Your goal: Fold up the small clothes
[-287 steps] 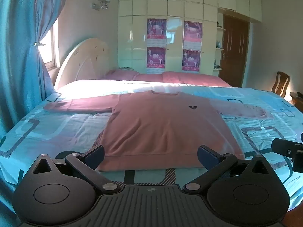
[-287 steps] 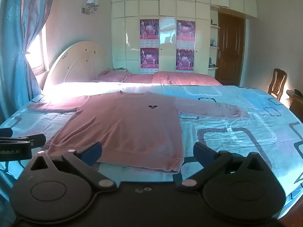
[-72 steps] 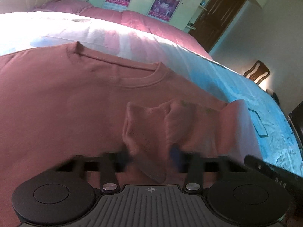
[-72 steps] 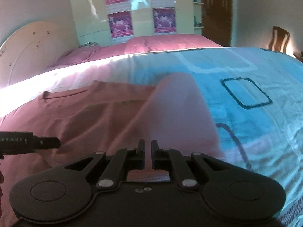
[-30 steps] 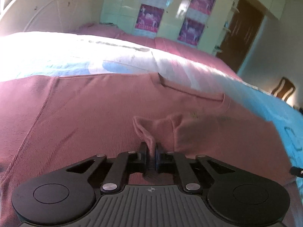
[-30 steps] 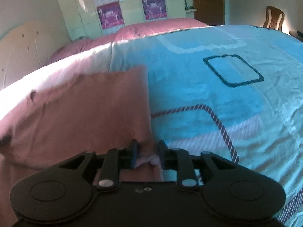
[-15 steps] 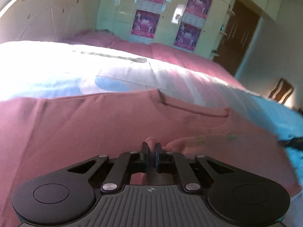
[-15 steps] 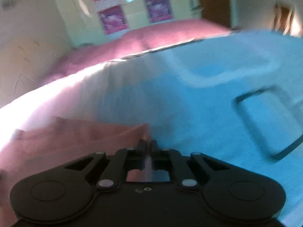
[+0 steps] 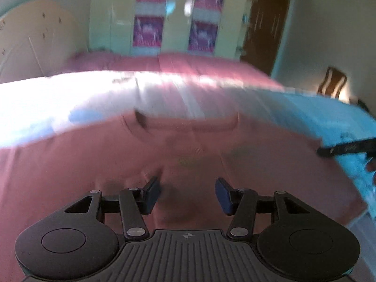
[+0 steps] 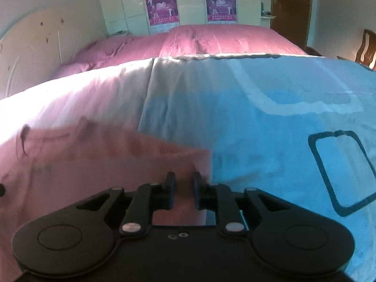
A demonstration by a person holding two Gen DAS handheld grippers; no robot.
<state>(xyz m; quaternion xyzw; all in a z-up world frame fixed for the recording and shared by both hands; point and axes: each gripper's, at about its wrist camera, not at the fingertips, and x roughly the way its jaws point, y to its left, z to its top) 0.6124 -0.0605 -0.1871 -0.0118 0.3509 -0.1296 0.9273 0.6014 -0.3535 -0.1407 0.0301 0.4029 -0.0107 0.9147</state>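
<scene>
- Left wrist view: the left gripper (image 9: 188,193) hangs over the pink sweater (image 9: 94,164), its jaws parted and opening, with nothing pinched between the blue pads (image 9: 222,196); only flat cloth shows below the gap.
- Ahead of that gripper the sweater's neckline (image 9: 188,127) lies crosswise, blurred, and beyond it the bedspread (image 9: 329,117) runs to the pink pillows (image 9: 188,65).
- Off to its right, a dark bar of the right gripper (image 9: 345,149) reaches in over the sweater's edge.
- Right wrist view: the right gripper (image 10: 184,192) has its jaws a little apart and opening; the sweater's right edge (image 10: 202,162) lies under and between the fingers (image 10: 170,188), and they do not clamp it.
- Left of this gripper the sweater spreads flat; to its right the blue bedspread lies bare, with a dark rectangle print (image 10: 338,171).
- Far ahead stand the headboard (image 10: 35,47), the wardrobe posters (image 10: 162,7) and a wooden door (image 10: 291,7).
</scene>
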